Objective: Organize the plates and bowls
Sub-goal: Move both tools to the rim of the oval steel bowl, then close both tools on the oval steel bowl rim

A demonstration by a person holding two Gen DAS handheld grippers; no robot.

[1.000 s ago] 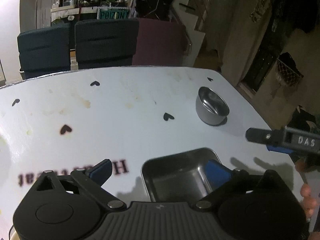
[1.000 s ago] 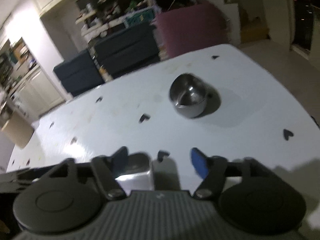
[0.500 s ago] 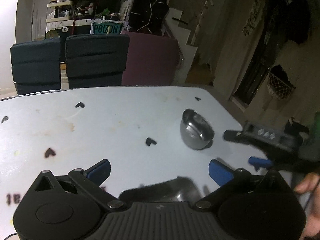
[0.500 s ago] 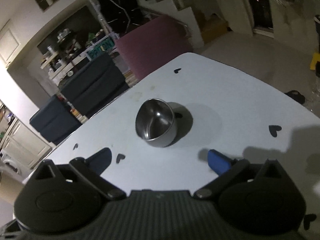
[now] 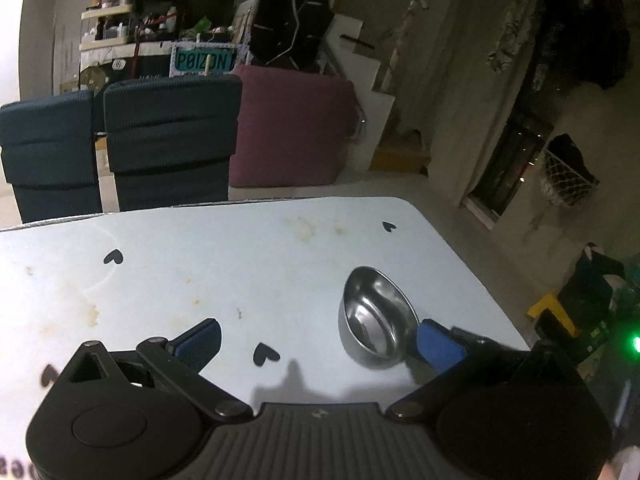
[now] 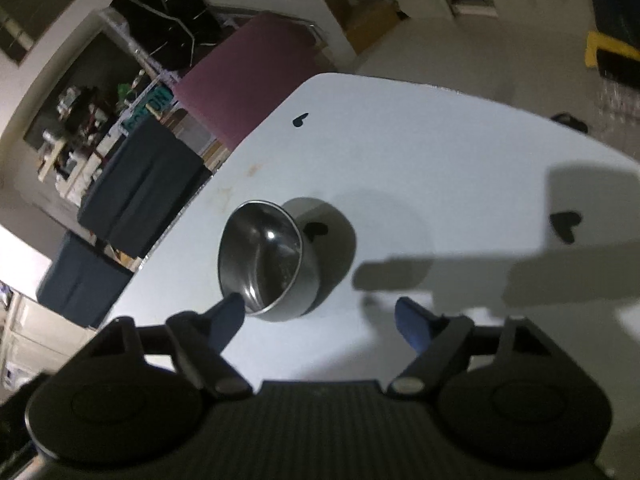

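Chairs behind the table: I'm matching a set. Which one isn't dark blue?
The maroon chair, rightmost of the three. The middle chair and left chair are both dark blue.

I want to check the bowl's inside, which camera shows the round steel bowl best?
The right wrist view: the round steel bowl sits near centre, interior facing the lens. The left wrist view shows it off to the side, partly behind a blue finger pad.

Teal sign (image 5: 203,61) behind the dark chairs (image 5: 168,140) reads "P0IZON" | black printed letters at white table (image 5: 240,264) lower-left edge, cut off, unreadable | right-wrist view: same sign blurred, illegible
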